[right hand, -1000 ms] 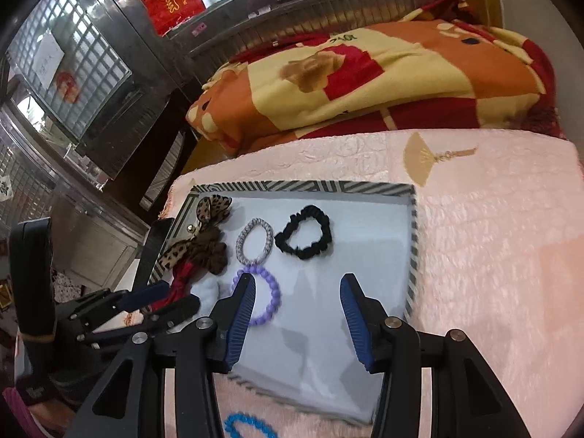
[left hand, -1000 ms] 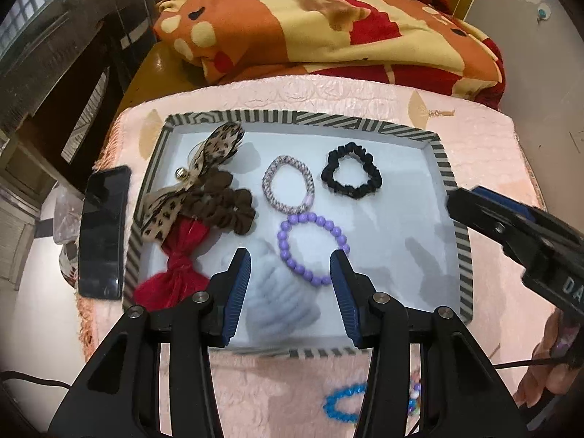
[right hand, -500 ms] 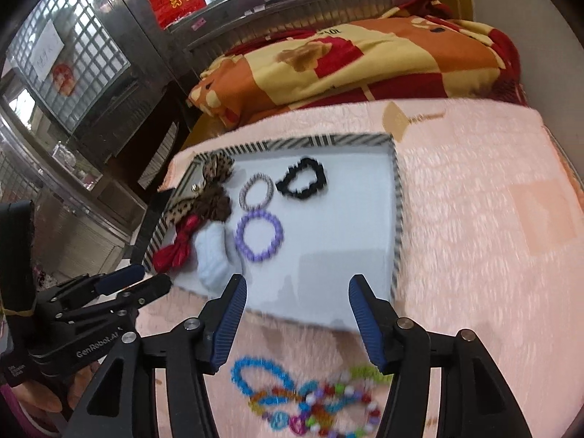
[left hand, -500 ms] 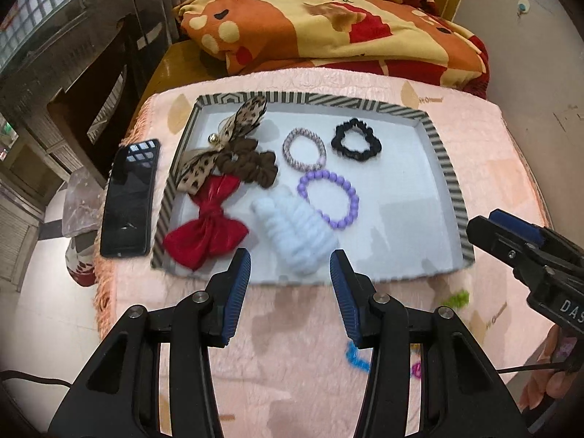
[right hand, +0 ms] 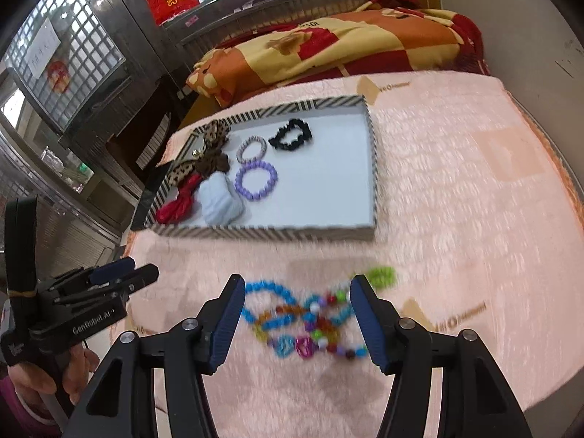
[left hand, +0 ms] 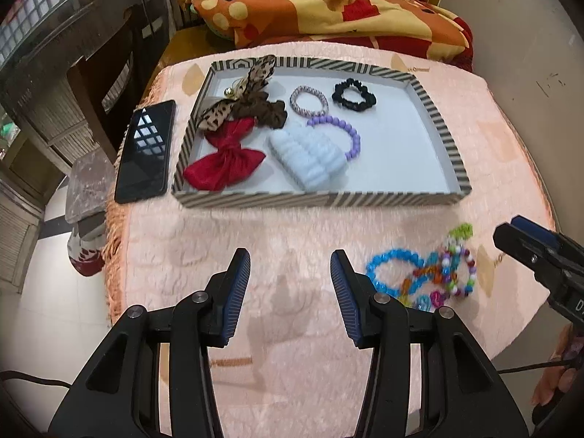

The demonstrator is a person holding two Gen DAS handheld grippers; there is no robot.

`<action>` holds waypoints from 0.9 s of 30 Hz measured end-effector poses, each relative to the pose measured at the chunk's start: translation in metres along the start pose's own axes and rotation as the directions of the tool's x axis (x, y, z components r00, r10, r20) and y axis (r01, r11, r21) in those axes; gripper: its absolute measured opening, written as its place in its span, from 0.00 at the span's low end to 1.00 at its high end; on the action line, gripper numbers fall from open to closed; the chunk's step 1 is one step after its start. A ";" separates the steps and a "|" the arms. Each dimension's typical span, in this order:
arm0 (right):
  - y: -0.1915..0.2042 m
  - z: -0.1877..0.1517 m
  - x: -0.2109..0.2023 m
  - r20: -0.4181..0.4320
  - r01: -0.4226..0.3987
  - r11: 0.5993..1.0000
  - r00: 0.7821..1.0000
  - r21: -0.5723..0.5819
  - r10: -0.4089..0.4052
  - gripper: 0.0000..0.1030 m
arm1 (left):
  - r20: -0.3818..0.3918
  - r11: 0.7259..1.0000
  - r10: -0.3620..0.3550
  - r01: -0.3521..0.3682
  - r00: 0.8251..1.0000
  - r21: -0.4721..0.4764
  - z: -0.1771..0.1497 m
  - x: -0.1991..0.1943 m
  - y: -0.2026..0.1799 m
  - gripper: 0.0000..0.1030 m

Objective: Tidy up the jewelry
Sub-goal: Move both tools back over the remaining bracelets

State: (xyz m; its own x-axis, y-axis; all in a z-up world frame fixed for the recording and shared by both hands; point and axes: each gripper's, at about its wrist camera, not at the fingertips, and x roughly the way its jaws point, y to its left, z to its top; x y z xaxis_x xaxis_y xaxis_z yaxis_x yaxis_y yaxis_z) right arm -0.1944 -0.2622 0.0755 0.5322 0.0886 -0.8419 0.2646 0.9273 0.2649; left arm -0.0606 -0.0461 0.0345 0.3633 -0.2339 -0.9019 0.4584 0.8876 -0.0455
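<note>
A striped-rim tray (left hand: 452, 149) (right hand: 372, 168) on the pink cloth holds a red bow (left hand: 226, 160), a leopard bow (left hand: 252, 84), a brown scrunchie (left hand: 262, 109), a white scrunchie (left hand: 310, 155), a purple bead bracelet (left hand: 346, 135) (right hand: 255, 180), a pink hair tie (left hand: 308, 100) and a black scrunchie (left hand: 354, 95) (right hand: 292, 135). A pile of colourful bead bracelets (left hand: 423, 273) (right hand: 306, 319) lies on the cloth in front of the tray. My left gripper (left hand: 290, 284) is open and empty, left of the pile. My right gripper (right hand: 294, 323) is open, just above the pile.
A black phone (left hand: 146, 149) lies left of the tray. A folded orange and red blanket (left hand: 328, 11) sits behind it. A green scrunchie (right hand: 381, 275) lies at the pile's far right. The cloth's edge drops to the floor at the left.
Both grippers have pulled back from over the tray toward the near side of the cloth. The bead pile has come into view, now between the right gripper's fingers.
</note>
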 end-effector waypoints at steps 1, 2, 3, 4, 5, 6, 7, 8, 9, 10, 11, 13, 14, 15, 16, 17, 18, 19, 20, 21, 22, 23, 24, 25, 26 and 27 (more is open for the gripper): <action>-0.001 -0.005 -0.001 -0.002 0.010 1.000 1.000 -0.003 -0.010 0.56 | -0.003 1.000 -0.003 0.003 1.000 0.000 -0.003 0.000 0.000 0.45; -0.002 -0.010 -0.002 -0.005 0.019 1.000 1.000 -0.007 -0.019 0.56 | -0.008 1.000 -0.007 0.007 1.000 -0.001 -0.006 0.000 0.000 0.45; -0.003 -0.015 -0.003 -0.009 0.027 1.000 1.000 -0.009 -0.027 0.56 | -0.011 1.000 -0.009 0.009 1.000 -0.002 -0.009 0.000 0.001 0.45; -0.005 -0.020 -0.003 -0.014 0.031 0.999 0.999 -0.009 -0.031 0.56 | -0.015 1.000 -0.014 0.013 1.000 -0.005 -0.011 0.000 0.001 0.45; -0.006 -0.024 -0.002 -0.018 0.032 0.999 0.999 -0.011 -0.032 0.56 | -0.019 1.000 -0.020 0.020 1.000 -0.010 -0.014 0.000 0.002 0.45; -0.007 -0.028 -0.001 -0.023 0.037 0.999 0.999 -0.014 -0.037 0.56 | -0.023 1.000 -0.027 0.026 0.999 -0.014 -0.016 0.001 0.002 0.46; -0.008 -0.032 0.000 -0.030 0.046 0.999 0.998 -0.018 -0.046 0.56 | -0.026 0.999 -0.030 0.030 0.999 -0.017 -0.018 0.002 0.003 0.49; -0.009 -0.036 0.002 -0.035 0.056 0.998 0.998 -0.024 -0.057 0.56 | -0.030 0.999 -0.036 0.035 0.999 -0.020 -0.021 0.003 0.003 0.50; -0.009 -0.040 0.003 -0.038 0.068 0.997 0.997 -0.032 -0.069 0.56 | -0.033 0.999 -0.042 0.041 0.999 -0.022 -0.023 0.004 0.003 0.51; -0.009 -0.044 0.003 -0.037 0.076 0.996 0.996 -0.039 -0.077 0.56 | -0.039 0.999 -0.049 0.048 0.998 -0.027 -0.024 0.006 0.003 0.51; -0.009 -0.046 0.003 -0.036 0.081 0.996 0.996 -0.043 -0.082 0.56 | -0.050 0.998 -0.058 0.057 0.997 -0.031 -0.026 0.009 0.003 0.51; -0.010 -0.052 0.005 -0.041 0.083 0.995 0.995 -0.057 -0.086 0.56 | -0.077 0.996 -0.082 0.079 0.994 -0.039 -0.028 0.016 0.001 0.51; -0.010 -0.052 0.006 -0.044 0.085 0.994 0.995 -0.064 -0.088 0.56 | -0.085 0.996 -0.088 0.085 0.992 -0.040 -0.029 0.019 0.000 0.51; -0.010 -0.054 0.007 -0.044 0.091 0.993 0.995 -0.072 -0.094 0.56 | -0.090 0.996 -0.088 0.085 0.992 -0.039 -0.030 0.022 -0.001 0.51; -0.010 -0.055 0.008 -0.044 0.096 0.993 0.994 -0.076 -0.099 0.56 | -0.094 0.996 -0.082 0.078 0.992 -0.039 -0.031 0.025 -0.002 0.51; -0.011 -0.056 0.009 -0.046 0.093 0.993 0.994 -0.074 -0.097 0.56 | -0.098 0.996 -0.079 0.075 0.992 -0.042 -0.033 0.027 -0.002 0.51; -0.014 -0.057 0.011 -0.048 0.085 0.994 0.995 -0.067 -0.088 0.55 | -0.105 0.996 -0.079 0.075 0.991 -0.047 -0.033 0.030 -0.002 0.51; -0.015 -0.058 0.013 -0.049 0.080 0.995 0.995 -0.063 -0.083 0.53 | -0.111 0.996 -0.082 0.077 0.990 -0.051 -0.034 0.032 -0.003 0.51; -0.016 -0.058 0.016 -0.051 0.077 0.995 0.995 -0.062 -0.080 0.48 | -0.114 0.995 -0.085 0.079 0.990 -0.054 -0.035 0.033 -0.003 0.51; -0.017 -0.058 0.017 -0.052 0.076 0.995 0.995 -0.062 -0.080 0.45 | -0.117 0.995 -0.086 0.080 0.989 -0.054 -0.035 0.034 -0.004 0.51; -0.018 -0.057 0.020 -0.053 0.073 0.996 0.996 -0.059 -0.077 0.45 | -0.117 0.996 -0.082 0.077 0.990 -0.053 -0.035 0.035 -0.005 0.51; -0.020 -0.056 0.023 -0.057 0.064 0.997 0.996 -0.051 -0.067 0.43 | -0.117 0.996 -0.078 0.072 0.990 -0.052 -0.035 0.036 -0.005 0.51; -0.020 -0.055 0.024 -0.060 0.055 0.997 0.997 -0.046 -0.058 0.40 | -0.118 0.996 -0.075 0.069 0.990 -0.054 -0.034 0.037 -0.005 0.51; -0.020 -0.053 0.026 -0.060 0.044 0.998 0.997 -0.042 -0.047 0.40 | -0.121 0.996 -0.074 0.068 0.990 -0.055 -0.033 0.039 -0.005 0.51; -0.019 -0.050 0.027 -0.056 0.036 0.999 0.998 -0.041 -0.038 0.40 | -0.124 0.996 -0.073 0.066 0.990 -0.057 -0.031 0.041 -0.006 0.51; -0.017 -0.048 0.028 -0.054 0.029 0.999 0.998 -0.045 -0.031 0.39 | -0.129 0.996 -0.070 0.063 0.989 -0.057 -0.030 0.043 -0.008 0.51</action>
State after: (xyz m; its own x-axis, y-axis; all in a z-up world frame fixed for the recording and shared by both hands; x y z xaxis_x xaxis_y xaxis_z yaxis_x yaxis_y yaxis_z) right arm -0.2225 -0.2579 0.0246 0.4798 0.0788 -0.8738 0.2432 0.9450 0.2188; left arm -0.0725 -0.0513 -0.0167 0.2230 -0.2426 -0.9442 0.4337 0.8921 -0.1268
